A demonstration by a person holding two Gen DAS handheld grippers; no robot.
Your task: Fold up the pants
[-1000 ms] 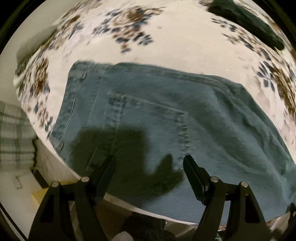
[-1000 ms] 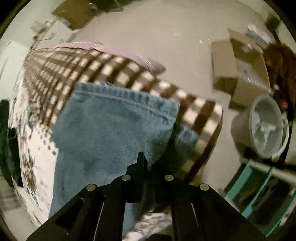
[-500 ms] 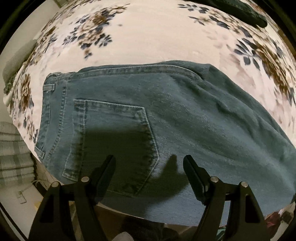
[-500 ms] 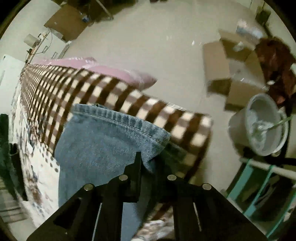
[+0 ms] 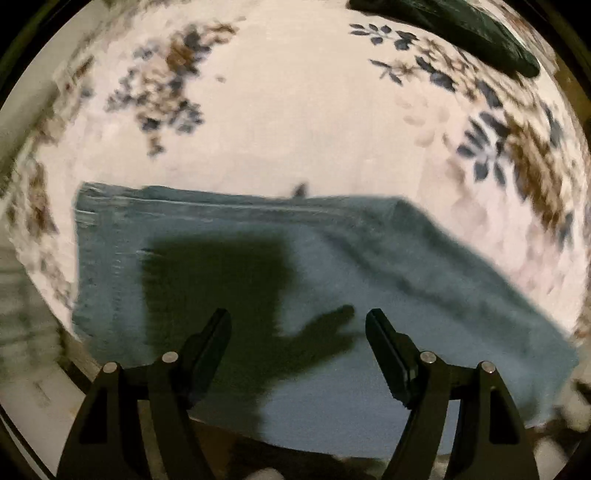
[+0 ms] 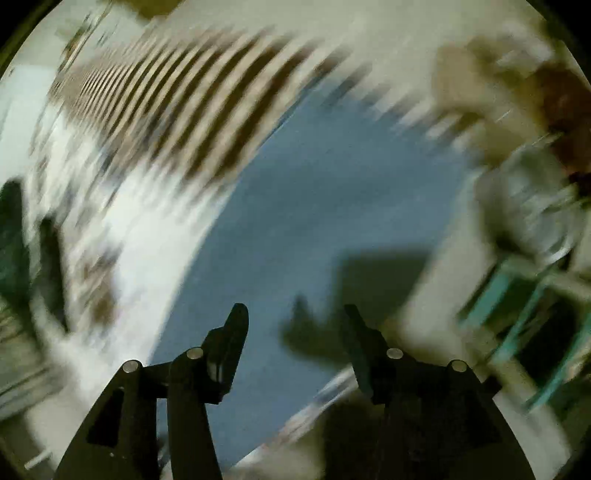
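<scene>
At the near edge, left view: the left tongs [image 5: 298,325] are seen with the black fingers [image 5: 207,350] spread wide, nothing gripped between them; they hang above the denim, pointed down at it.
Beneath the left tongs: the pants [image 5: 332,295] are laid flat on the bed [image 5: 303,122], blue denim folded into a broad band that runs from 9 o'clock to 4 o'clock in the view; a dark shadow of the tool is cast on the cloth.
Beyond the pants, left view: the floral bedcover is seen, white with blue and brown sprays at 11 and 2 o'clock.
Far edge, left view: a dark green cloth [image 5: 461,33] is laid on the bed at 1 o'clock, well apart from the pants.
At the near edge, right view: the right tongs [image 6: 295,325] have just been opening; the jaws are parted about halfway and nothing is held between them.
Beneath the right tongs: the pants [image 6: 314,206] are seen as a blurred blue field from 6 o'clock to 12 o'clock.
Beyond, right view: a brown-and-white checked blanket [image 6: 177,107] is seen at 11 o'clock, heavily smeared.
Far right, right view: a teal frame [image 6: 517,302] is seen at 4 o'clock; what it is cannot be told.
</scene>
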